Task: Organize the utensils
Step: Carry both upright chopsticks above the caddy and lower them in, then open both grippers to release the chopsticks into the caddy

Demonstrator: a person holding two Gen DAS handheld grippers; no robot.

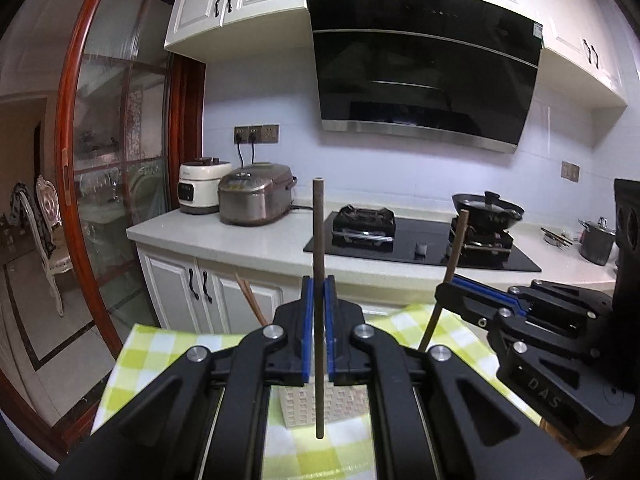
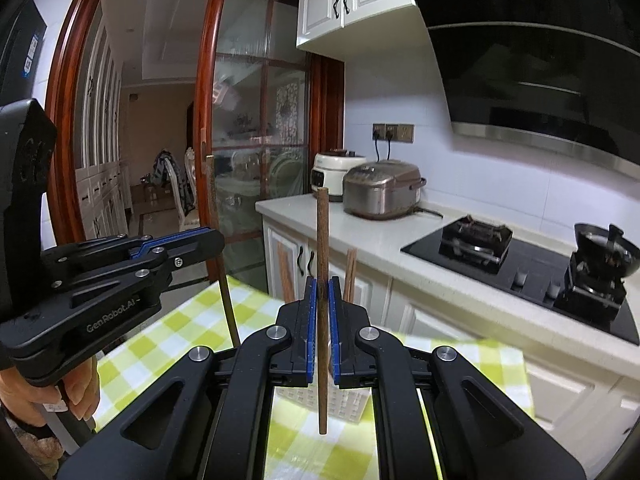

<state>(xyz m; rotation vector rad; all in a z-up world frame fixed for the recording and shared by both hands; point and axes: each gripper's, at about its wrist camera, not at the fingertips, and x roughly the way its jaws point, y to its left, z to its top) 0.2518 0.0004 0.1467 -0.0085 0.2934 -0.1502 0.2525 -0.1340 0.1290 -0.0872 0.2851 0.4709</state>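
Here each gripper holds one dark brown chopstick upright above the table. The left gripper (image 1: 319, 292) is clenched on the left chopstick (image 1: 319, 240), its blue pads pressing on both sides of the stick, which passes down between the jaws and ends above a white woven basket (image 1: 300, 404). The right gripper (image 2: 322, 292) grasps the right chopstick (image 2: 322, 240) in the same way, also over the basket (image 2: 348, 408).

The left wrist view shows the right gripper (image 1: 450, 284) from the side, with its chopstick (image 1: 456, 244) a little tilted. The right wrist view shows the left gripper (image 2: 216, 240) from the side and its chopstick (image 2: 212, 196), and it alone shows a hand (image 2: 78, 388) on the handle.

The basket stands on a green and white checked cloth (image 1: 160, 344). More chopsticks (image 2: 285, 276) stand up from beyond the grippers; what holds them I cannot tell, because the black jaws cover their lower part.

Behind is a white counter (image 1: 248, 240) with a silver rice cooker (image 1: 256, 196), a white cooker (image 1: 198, 188), a black stove (image 1: 400, 248) with a wok (image 1: 486, 208), and a range hood (image 1: 424, 64) above. Only the left wrist view shows a steel pot (image 1: 596, 240).
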